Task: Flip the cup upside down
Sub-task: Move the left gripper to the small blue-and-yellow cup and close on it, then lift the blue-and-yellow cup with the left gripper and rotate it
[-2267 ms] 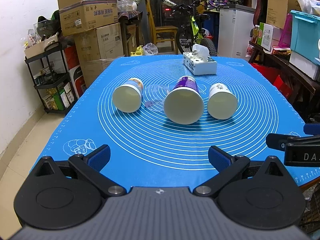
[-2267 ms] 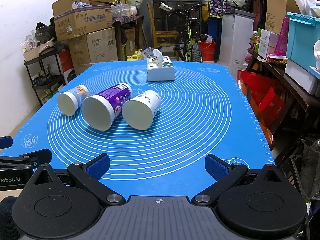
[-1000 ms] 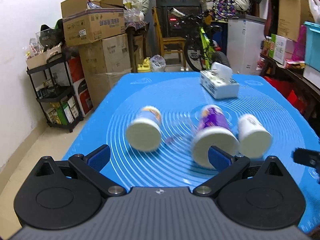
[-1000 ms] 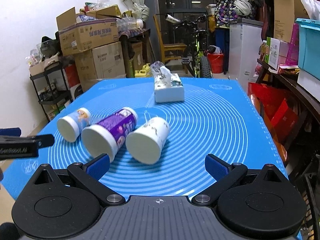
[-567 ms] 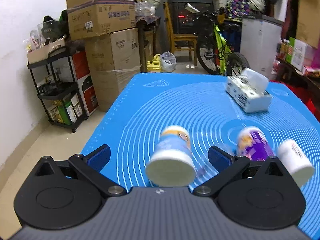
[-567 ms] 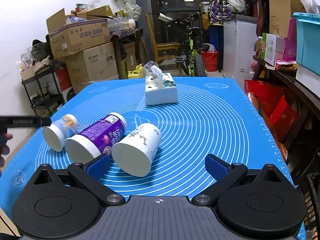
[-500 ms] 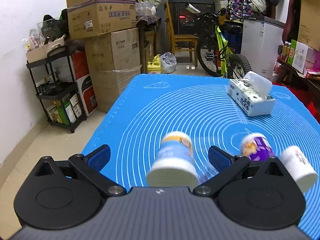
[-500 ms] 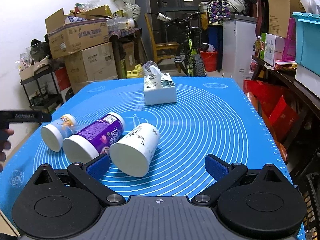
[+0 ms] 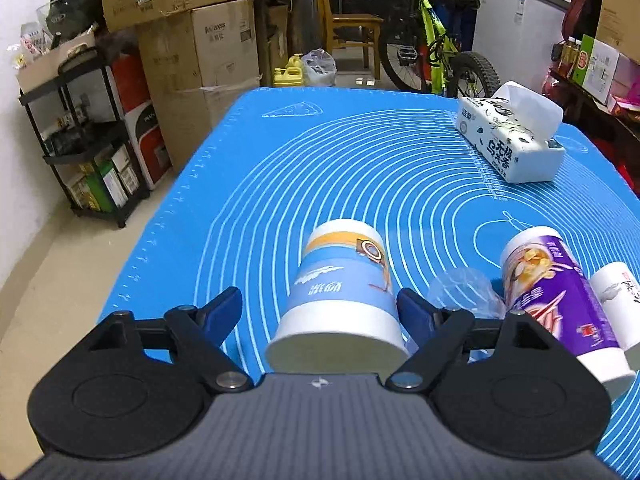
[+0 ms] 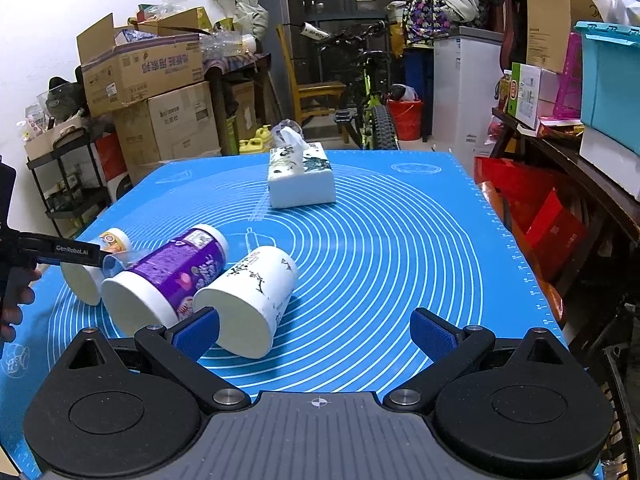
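Three paper cups lie on their sides on the blue mat [image 9: 360, 168]. A blue-and-white cup [image 9: 340, 296] lies between the open fingers of my left gripper [image 9: 320, 316]; its right pad [image 9: 414, 314] is at the cup's side, the left pad stands apart. A purple cup [image 9: 560, 300] and a white cup [image 9: 618, 296] lie to its right, with a clear plastic cup [image 9: 460, 292] between. In the right wrist view the white cup [image 10: 248, 300] lies by the left finger of my open, empty right gripper [image 10: 316, 334]; the purple cup [image 10: 168, 276] and blue cup [image 10: 92, 268] lie further left.
A tissue box [image 9: 512, 144] stands at the mat's far right, also seen in the right wrist view [image 10: 300, 180]. Cardboard boxes [image 9: 192, 40], a black shelf [image 9: 80, 152] and a bicycle [image 9: 436, 44] stand beyond the table. Red bags [image 10: 532, 208] and a shelf are to the right.
My left gripper has moved left and forward until the blue-and-white cup lies between its fingers. My right gripper has come closer to the white cup.
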### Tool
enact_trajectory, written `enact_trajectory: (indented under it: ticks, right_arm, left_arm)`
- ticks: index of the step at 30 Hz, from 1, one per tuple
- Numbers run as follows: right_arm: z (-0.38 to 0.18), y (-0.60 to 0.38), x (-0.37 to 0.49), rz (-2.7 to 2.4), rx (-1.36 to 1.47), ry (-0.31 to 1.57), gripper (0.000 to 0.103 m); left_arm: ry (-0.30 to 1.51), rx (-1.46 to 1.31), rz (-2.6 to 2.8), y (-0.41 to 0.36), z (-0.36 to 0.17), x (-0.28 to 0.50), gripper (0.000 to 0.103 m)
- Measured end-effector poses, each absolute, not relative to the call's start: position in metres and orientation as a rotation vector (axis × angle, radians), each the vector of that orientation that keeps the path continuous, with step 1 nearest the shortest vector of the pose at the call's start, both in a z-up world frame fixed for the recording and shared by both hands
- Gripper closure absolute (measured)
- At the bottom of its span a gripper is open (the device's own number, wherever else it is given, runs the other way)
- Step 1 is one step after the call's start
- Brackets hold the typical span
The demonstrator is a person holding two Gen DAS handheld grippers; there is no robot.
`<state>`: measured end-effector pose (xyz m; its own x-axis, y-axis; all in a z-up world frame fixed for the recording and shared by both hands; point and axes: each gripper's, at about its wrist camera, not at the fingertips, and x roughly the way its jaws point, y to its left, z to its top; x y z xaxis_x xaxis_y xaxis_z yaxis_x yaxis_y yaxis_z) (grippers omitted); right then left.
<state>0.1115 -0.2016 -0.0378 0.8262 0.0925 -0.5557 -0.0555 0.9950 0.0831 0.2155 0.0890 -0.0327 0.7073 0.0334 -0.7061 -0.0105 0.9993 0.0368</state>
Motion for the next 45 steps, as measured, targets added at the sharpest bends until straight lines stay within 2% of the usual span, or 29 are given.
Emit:
enact_trajectory:
  ticks: [2,4,7,12,18,27,33,45]
  right_arm:
    - [-0.038,-0.200,0.111,0.081,0.064,0.592,0.002]
    - [-0.038,-0.200,0.110,0.080,0.064,0.593,0.002]
    - [-0.038,-0.201,0.109,0.075,0.068,0.591,0.002]
    - [-0.037,-0.205,0.107,0.066,0.076,0.584,0.002]
    - [-0.031,-0.209,0.100,0.071,0.087,0.568,0.002]
    - [-0.024,-0.221,0.078,0.079,0.100,0.565,0.002]
    - [-0.022,-0.234,0.061,0.064,0.099,0.580,0.002]
    - [-0.040,-0.258,0.048,0.020,0.094,0.654,0.002]
  left_arm:
    - [0.786,0.019,0.011,0.090,-0.033,0.215,0.024]
    - [0.791,-0.002,-0.017,0.089,-0.032,0.214,0.039]
    - [0.787,0.028,-0.002,0.085,-0.031,0.213,0.041]
    - [0.767,0.018,0.026,0.087,-0.026,0.206,0.042]
    - [0.693,0.009,0.040,0.084,0.005,0.172,0.042]
    - [0.618,0.021,-0.032,0.037,0.039,0.100,0.042]
    - [0.645,0.024,-0.130,-0.011,0.019,0.074,0.042]
    - [0.749,0.044,-0.204,-0.085,-0.042,0.088,0.041]
